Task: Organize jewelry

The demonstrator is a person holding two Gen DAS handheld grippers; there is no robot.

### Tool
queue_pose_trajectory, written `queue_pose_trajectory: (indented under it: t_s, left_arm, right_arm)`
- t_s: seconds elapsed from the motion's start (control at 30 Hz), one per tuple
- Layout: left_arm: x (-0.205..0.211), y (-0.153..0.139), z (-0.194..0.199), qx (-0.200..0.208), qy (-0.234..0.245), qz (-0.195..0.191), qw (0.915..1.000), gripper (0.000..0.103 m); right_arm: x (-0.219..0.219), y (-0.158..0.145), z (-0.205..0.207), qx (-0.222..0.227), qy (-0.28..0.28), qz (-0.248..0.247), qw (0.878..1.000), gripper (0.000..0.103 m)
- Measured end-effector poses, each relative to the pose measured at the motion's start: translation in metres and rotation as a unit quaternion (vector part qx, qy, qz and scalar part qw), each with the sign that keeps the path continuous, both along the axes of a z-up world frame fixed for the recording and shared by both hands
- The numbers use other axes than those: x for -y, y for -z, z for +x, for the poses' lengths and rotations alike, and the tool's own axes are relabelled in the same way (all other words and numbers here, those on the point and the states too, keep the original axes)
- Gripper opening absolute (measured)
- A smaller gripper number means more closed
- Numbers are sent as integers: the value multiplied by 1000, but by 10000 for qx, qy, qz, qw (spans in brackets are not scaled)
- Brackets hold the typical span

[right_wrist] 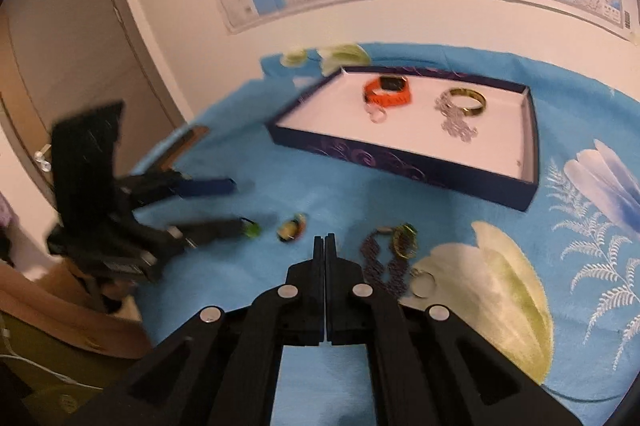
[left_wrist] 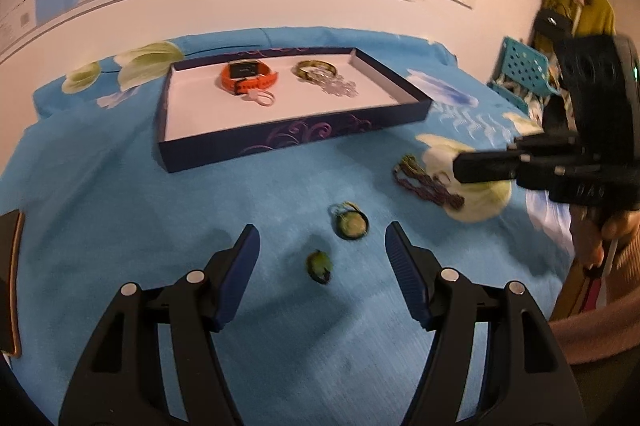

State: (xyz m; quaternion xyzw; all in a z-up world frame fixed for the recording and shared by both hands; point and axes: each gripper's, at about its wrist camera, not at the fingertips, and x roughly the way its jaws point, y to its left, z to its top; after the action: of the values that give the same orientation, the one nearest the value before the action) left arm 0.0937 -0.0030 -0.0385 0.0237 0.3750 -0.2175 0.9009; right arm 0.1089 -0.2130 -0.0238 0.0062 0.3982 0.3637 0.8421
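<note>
Two small round green pendants (left_wrist: 319, 266) (left_wrist: 352, 224) lie on the blue floral cloth (left_wrist: 120, 210) between my left gripper's (left_wrist: 322, 258) wide-spread fingers, touching neither. Through my right camera, my right gripper (right_wrist: 324, 240) is pressed closed and empty, just beside the dark beaded bracelet (right_wrist: 386, 266).

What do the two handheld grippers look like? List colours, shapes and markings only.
Left gripper: black angular plastic arms with triangular cut-outs, round silver pivot pins, ribbed blue pads. Right gripper: the same black frame and silver pins, with a boxy black camera housing showing a green light and faint embossed lettering.
</note>
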Motion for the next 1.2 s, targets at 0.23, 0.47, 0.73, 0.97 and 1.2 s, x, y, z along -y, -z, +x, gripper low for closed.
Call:
queue_pose_trajectory:
  t_s: [0.23,0.47,0.73,0.97,1.2]
  left_arm:
    - [-2,6,1,-157,-32,-30,9999,55]
    - [-4,8,1,-182,-83,-4,9998,55]
    - [-7,9,2,-205,-97,-85,9997,56]
    - [-3,8,2,-163,-19,-60,9998,56]
    - [6,7,4,-122,45,25,9999,56]
  right_arm:
    - [-34,21,14,-172,-242,-245,9993,21]
    - [-53,30,45,-493,-317,-109,9982,21]
    - [-48,28,47,-617,-402,143,9972,0]
    - [-43,13,36,-346,-367,140,9986,2]
    - [-54,36,55,-740,-409,87,9964,9]
